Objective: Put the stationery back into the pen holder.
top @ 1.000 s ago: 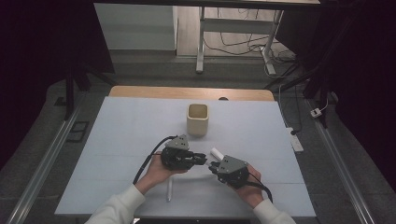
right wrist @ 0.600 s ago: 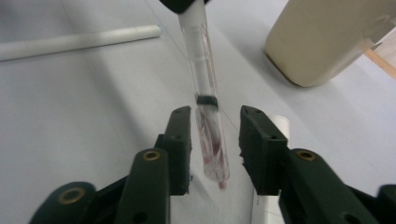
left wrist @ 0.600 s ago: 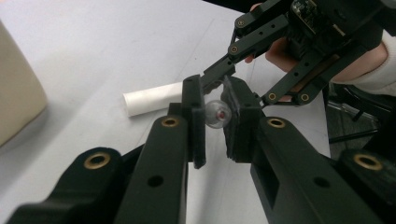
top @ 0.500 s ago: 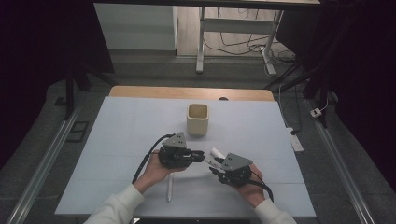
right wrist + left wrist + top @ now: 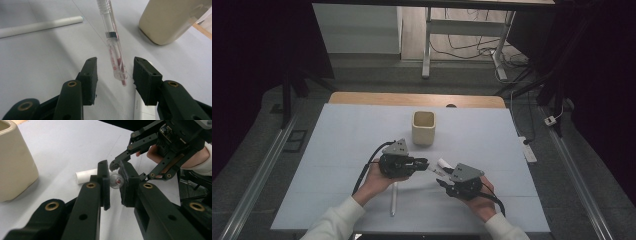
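Clear plastic with a red core inside, a pen (image 5: 113, 47) hangs just above the pale table (image 5: 337, 145), held between two hand-held grippers near the table's front edge. The left gripper (image 5: 115, 182) is clamped on one end of the pen, its black jaws pressed against the barrel. The right gripper (image 5: 115, 80) stands with its jaws apart on either side of the pen's other end, the pads clear of it; those jaws have just been opening. In the high view the left gripper (image 5: 422, 162) and the right gripper (image 5: 443, 179) face each other, with the pen (image 5: 434, 170) bridging the gap between them. A short white tube (image 5: 443, 164) lies on the table just beside the pen and under the right gripper. A long white stick (image 5: 393, 199) lies nearer the front edge, by the person's left hand (image 5: 374, 180). A cream square cup (image 5: 423, 127) stands upright behind the grippers, toward the middle of the table.
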Available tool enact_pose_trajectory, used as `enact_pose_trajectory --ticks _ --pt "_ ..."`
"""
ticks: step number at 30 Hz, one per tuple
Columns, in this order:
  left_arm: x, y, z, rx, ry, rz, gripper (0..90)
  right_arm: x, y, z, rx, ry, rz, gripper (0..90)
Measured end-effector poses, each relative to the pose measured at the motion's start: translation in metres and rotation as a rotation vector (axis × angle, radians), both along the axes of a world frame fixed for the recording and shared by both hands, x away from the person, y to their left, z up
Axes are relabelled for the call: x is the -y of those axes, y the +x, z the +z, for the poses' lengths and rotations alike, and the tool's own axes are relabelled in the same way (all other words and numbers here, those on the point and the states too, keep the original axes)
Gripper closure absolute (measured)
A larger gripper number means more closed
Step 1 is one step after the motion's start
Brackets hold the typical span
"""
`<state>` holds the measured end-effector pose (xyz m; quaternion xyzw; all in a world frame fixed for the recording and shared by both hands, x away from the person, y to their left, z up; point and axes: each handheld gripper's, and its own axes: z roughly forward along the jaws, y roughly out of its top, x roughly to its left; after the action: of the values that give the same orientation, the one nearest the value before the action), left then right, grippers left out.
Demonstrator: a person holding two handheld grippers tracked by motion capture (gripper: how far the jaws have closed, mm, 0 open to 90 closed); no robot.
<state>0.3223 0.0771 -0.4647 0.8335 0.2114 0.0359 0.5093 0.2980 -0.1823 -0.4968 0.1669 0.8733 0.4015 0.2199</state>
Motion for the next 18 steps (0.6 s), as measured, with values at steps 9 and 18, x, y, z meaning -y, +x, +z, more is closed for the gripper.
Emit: enact_pose_trajectory --ticks 9,18 --pt "-0.0014 0.0 0.0013 0.005 -0.001 0.007 78.7 0.0012 0.0002 0.0004 0.0 0.0 -0.009 54.0" --pt "-0.0017 -0.0002 0.0018 0.008 -0.003 0.011 78.7 0.0007 0.0001 -0.0005 0.0 -0.004 -0.009 53.9"
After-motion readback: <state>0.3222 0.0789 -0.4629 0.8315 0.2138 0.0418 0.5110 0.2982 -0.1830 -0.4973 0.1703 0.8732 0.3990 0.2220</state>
